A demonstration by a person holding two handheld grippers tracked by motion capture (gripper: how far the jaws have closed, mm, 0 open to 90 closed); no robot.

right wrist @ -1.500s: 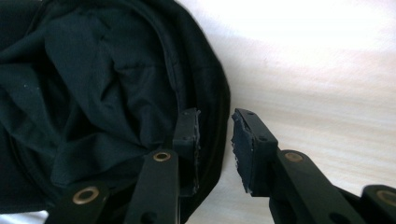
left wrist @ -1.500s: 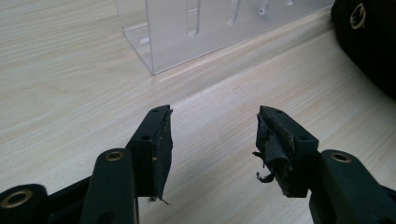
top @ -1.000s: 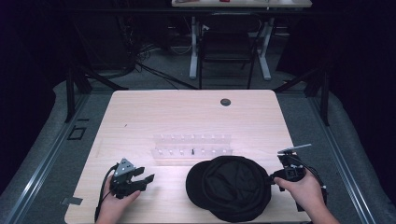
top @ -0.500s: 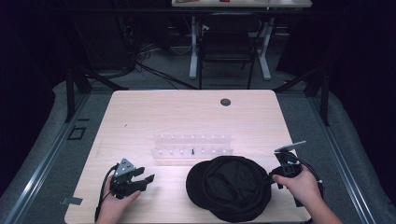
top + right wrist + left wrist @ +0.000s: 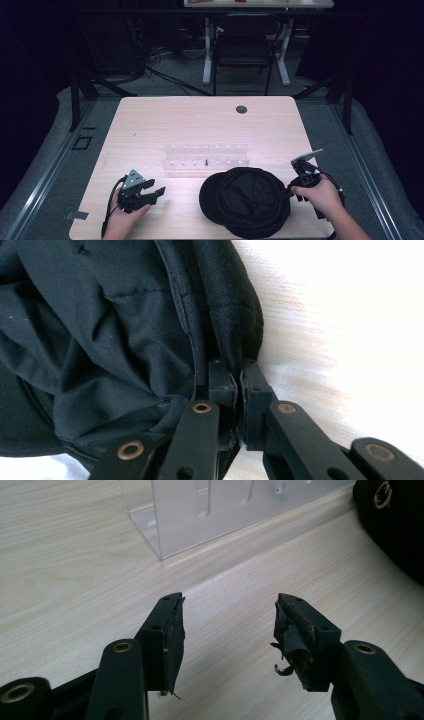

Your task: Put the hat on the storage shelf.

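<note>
Dark floor and cable clutter ring a pale wooden bench (image 5: 150,125), where a black cap (image 5: 247,200) lies near the front edge, just left of the right tongs (image 5: 289,190). Those tongs have just been closing and now stand pressed together on a fold of the cap's rim cloth (image 5: 235,335), with the fabric pinched between the pads in the right gripper view. The left tongs (image 5: 155,192) rest well to the left of the cap, spread wide with nothing between them; a clear plastic rack (image 5: 220,510) stands beyond them, and the cap's edge shows off to their right. The cap looks light, soft and floppy: its crown sags in creases, so a lift by one edge will likely let the rest droop and drag. The woven cloth should not slip much, and nothing about it seems fragile. The stitched rim or the stiffer brim gives the firmest hold; a second pinch on the opposite rim would keep it from folding.
</note>
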